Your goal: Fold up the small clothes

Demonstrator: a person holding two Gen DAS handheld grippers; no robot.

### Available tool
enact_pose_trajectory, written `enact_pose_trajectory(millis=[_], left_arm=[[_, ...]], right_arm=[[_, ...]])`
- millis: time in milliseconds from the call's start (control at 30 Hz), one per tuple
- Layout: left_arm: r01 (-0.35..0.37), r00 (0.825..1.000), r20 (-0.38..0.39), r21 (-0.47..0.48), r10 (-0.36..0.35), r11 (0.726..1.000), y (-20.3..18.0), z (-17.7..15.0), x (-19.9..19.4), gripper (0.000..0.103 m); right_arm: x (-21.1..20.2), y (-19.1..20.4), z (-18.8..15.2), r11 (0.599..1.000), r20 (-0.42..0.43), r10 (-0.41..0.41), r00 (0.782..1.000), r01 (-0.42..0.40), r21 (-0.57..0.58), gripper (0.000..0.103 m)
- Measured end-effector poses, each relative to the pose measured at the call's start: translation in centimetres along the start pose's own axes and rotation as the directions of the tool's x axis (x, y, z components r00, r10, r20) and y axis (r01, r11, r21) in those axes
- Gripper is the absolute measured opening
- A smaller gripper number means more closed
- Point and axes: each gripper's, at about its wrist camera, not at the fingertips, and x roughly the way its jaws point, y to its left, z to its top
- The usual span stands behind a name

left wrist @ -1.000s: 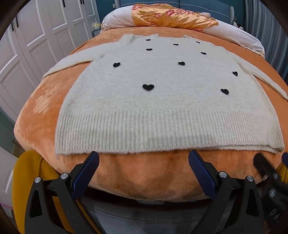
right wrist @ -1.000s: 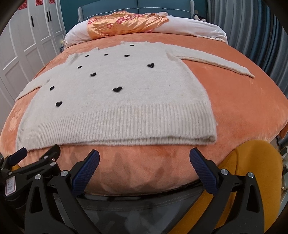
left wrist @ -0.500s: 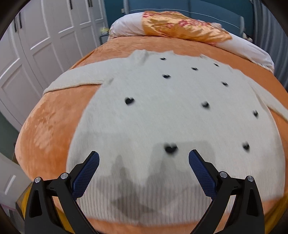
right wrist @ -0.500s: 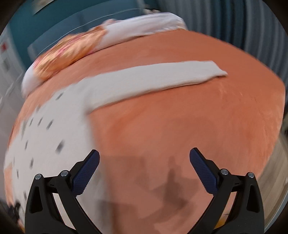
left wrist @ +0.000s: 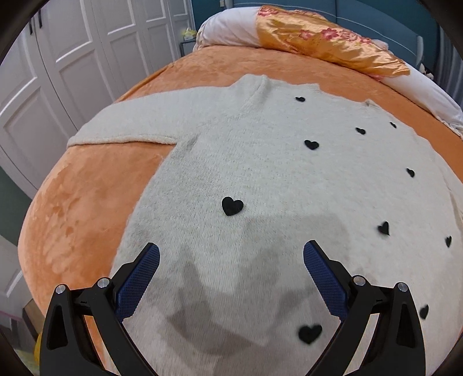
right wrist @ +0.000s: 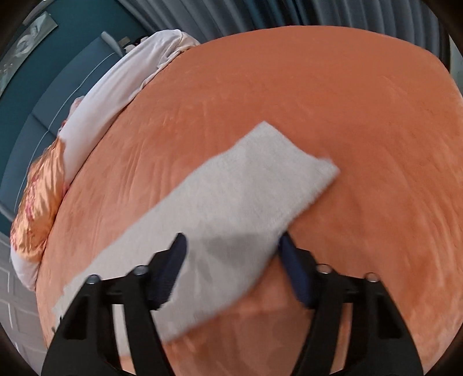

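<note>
A cream knit sweater with small black hearts lies flat, front up, on the orange bedspread. Its left sleeve stretches out to the left. My left gripper is open and hovers over the sweater's lower body, casting a shadow on it. In the right wrist view the sweater's right sleeve lies flat on the bedspread, cuff pointing away. My right gripper is open and straddles the sleeve, one finger on each side, just above it.
An orange floral satin pillow and white pillows lie at the head of the bed. White wardrobe doors stand to the left. Grey curtains hang beyond the bed's right side.
Both grippers moved forward from the foot of the bed. The left now hovers over the sweater's body. The right swung to the right sleeve and its jaws have narrowed around it.
</note>
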Motion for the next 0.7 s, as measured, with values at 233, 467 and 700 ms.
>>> enact_pose_trajectory(millis=[233, 467, 700], left_arm=[[0.0, 1.0, 0.017, -0.025, 0.001, 1.0, 0.6, 1.6, 0.7, 0.097], [0.055, 0.995, 0.085, -0.062, -0.049, 0.997, 1.0, 4.4, -0.1, 0.097], [0.16, 0.981, 0.124, -0.096, -0.148, 0.982, 1.4, 7.4, -0.2, 0.097]], right_arm=[[-5.0, 12.4, -0.4, 0.932, 0.079, 0.278, 0.957, -0.248, -0.263, 0.012], [-12.6, 30.5, -14.4, 0.556, -0.193, 0.591, 0.783, -0.569, -0.607, 0.012], [-9.8, 38.2, -33.7, 0.305, -0.492, 0.463, 0.737, -0.654, -0.693, 0.013]])
